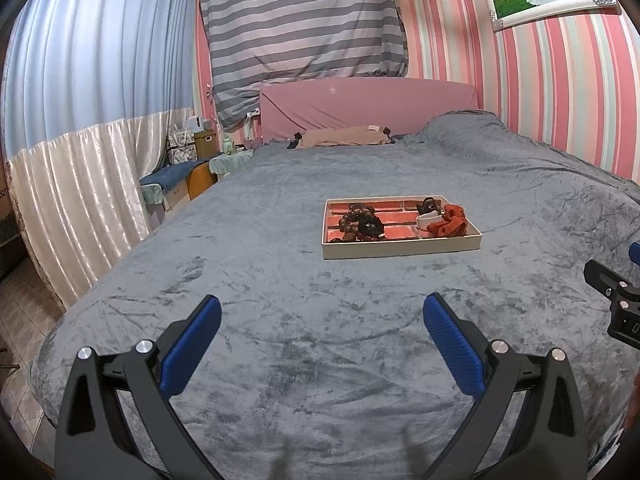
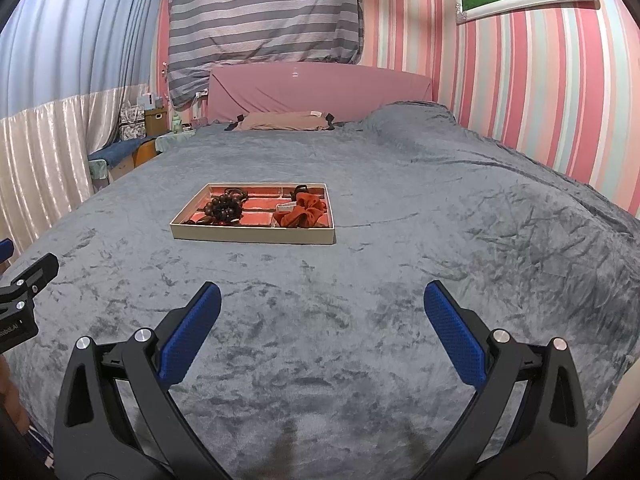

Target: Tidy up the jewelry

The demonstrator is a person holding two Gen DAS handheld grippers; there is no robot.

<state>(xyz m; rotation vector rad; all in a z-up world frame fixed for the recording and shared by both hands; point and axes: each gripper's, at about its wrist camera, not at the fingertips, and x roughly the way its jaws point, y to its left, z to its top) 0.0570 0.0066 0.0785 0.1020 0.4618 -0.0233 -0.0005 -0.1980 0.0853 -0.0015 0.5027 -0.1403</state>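
The left gripper [image 1: 322, 314] sits nearest its camera with both blue pads [image 1: 192, 346] spread wide and nothing between them, and the right gripper [image 2: 322, 302] shows the same: fingers apart, empty, held above the grey blanket [image 2: 400, 280]. Both point forward and slightly down along the bed, side by side, each just catching the other's black frame at the edge of its view. The tray [image 1: 400, 249] lies well ahead of both, flat on the blanket, a shallow box with red compartments; a dark bead bracelet [image 1: 360, 222] is heaped on its left side, an orange scrunchie [image 1: 450, 220] and a white band [image 1: 427, 222] on its right, and a small dark piece (too small to name) in the far right corner. The job looks close to done or barely begun; I cannot tell which. To do the next reach well, I would bring one gripper in low over the tray's near wall, come down on a single piece from above, and pinch its rim rather than the heap, since beads may slide and the soft bed gives under any push.
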